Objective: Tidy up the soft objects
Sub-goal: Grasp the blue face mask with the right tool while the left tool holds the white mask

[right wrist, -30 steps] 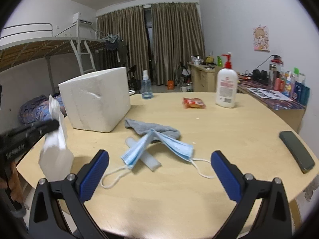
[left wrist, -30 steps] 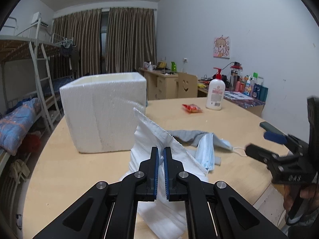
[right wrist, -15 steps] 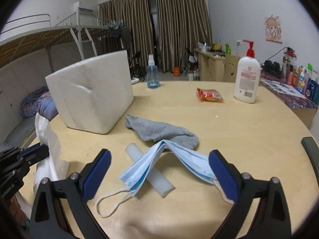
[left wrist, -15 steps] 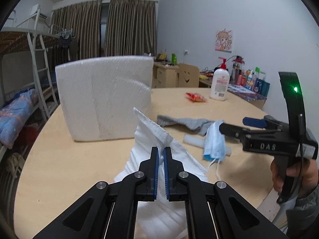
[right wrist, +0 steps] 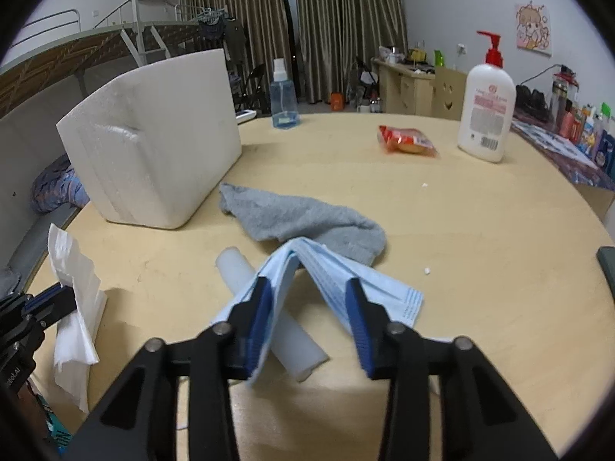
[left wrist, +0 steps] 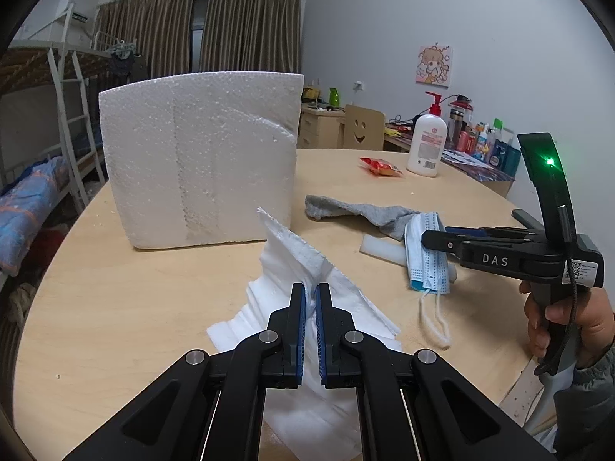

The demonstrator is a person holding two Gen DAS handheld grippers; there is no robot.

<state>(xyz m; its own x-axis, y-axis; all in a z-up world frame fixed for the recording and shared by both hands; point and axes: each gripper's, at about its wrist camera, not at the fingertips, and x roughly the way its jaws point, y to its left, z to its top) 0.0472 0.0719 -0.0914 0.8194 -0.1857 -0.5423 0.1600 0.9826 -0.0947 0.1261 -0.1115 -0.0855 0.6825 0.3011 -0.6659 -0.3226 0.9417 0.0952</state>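
- While your right gripper (right wrist: 307,307) was wide apart a second ago, its jaws are now closing around the tented blue mask (right wrist: 307,265) at centre frame: pickup is under way.
- Your left gripper (left wrist: 311,299) stays clamped on thin, creased white tissue (left wrist: 296,253), lower centre.
- Grainy foam box (left wrist: 200,157) stands upper left.

Each camera rides on its own gripper and looks forward and slightly down along the fingers, low and close over the table (left wrist: 115,307). The left view faces the foam box (left wrist: 200,161) head-on, with the right gripper (left wrist: 432,239) entering from its right. The right view sits nearer the mask (right wrist: 307,272), the box to its left. Both share the box, sock (right wrist: 300,223), mask, bottle (right wrist: 486,111) and curtains (left wrist: 200,30).
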